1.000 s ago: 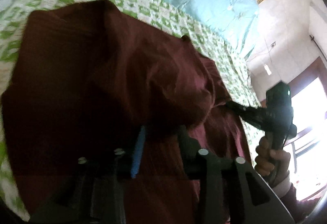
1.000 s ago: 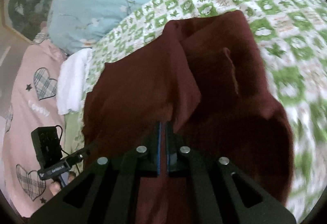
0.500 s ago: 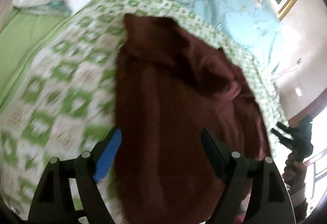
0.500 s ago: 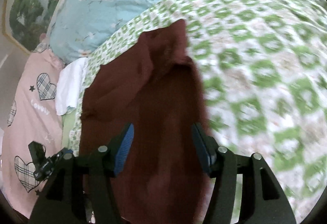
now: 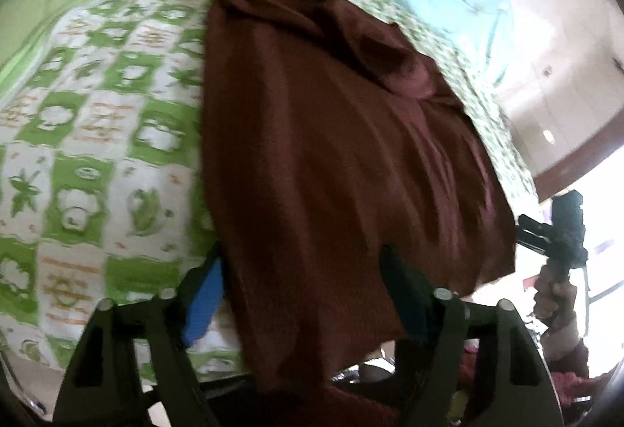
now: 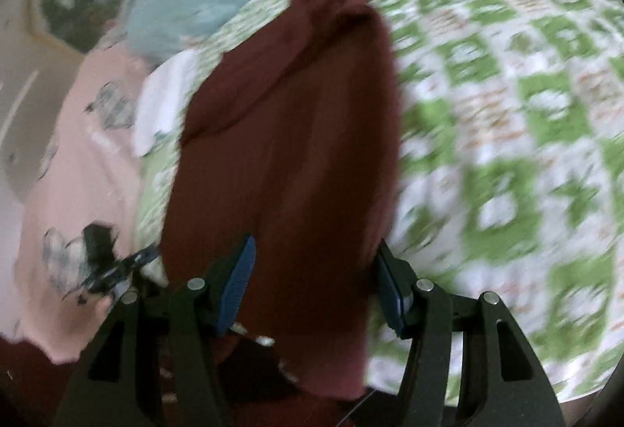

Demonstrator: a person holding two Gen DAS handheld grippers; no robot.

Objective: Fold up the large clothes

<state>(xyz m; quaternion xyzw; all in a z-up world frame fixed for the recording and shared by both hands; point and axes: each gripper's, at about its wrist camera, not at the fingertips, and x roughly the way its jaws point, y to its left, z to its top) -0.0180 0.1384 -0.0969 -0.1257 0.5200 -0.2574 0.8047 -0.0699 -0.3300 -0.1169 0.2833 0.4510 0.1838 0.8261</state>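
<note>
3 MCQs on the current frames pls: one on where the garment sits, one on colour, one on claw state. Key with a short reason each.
1. Where does the garment lie?
A. on the green-and-white checked bedspread
B. on a wooden floor
C. on a hanger

2. What colour is the garment?
A. navy
B. dark maroon
C. yellow

3. How does the left claw stand?
A. shut on the fabric
B. open, fingers spread on either side of the cloth's near edge
C. out of view

Key:
1 A: the cloth is spread over the bedspread, its near edge hanging off the bed's edge.
2 B: it reads deep red-brown in both wrist views.
3 B: a wide gap shows between the blue pad and the other finger; the right claw is open too.
</note>
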